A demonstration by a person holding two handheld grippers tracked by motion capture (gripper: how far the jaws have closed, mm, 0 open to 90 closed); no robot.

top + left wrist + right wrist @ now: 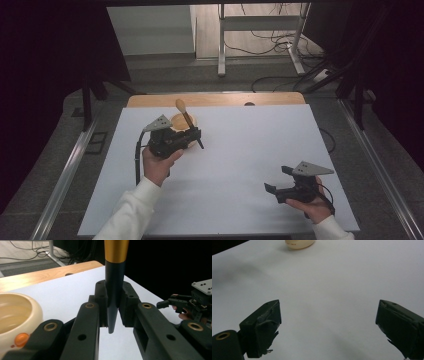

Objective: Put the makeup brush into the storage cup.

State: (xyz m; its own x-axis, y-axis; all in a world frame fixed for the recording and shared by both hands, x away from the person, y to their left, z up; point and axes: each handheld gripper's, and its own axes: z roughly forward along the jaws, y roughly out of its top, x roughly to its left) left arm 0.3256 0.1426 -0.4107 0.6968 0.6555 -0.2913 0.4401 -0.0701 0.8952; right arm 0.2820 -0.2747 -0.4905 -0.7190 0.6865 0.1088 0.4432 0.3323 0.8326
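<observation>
My left gripper (192,134) is shut on a brush (189,122) with a black handle, a gold collar and tan bristles. It holds the brush tilted above a cream bowl (176,120) at the far left of the white board, bristles up and away. In the left gripper view the pads clamp the black handle (114,290), whose pointed tip hangs below them, and the bowl (17,315) sits at the lower left. My right gripper (276,178) rests open near the front right. In the right gripper view its jaws (328,315) stand wide apart over bare board, with the bowl (299,243) far off.
The white board (240,165) covers a wooden table (215,99) whose far edge shows behind it. Beyond the table stand a metal frame (222,45) and loose cables (280,40) on the floor. Dark curtains flank both sides.
</observation>
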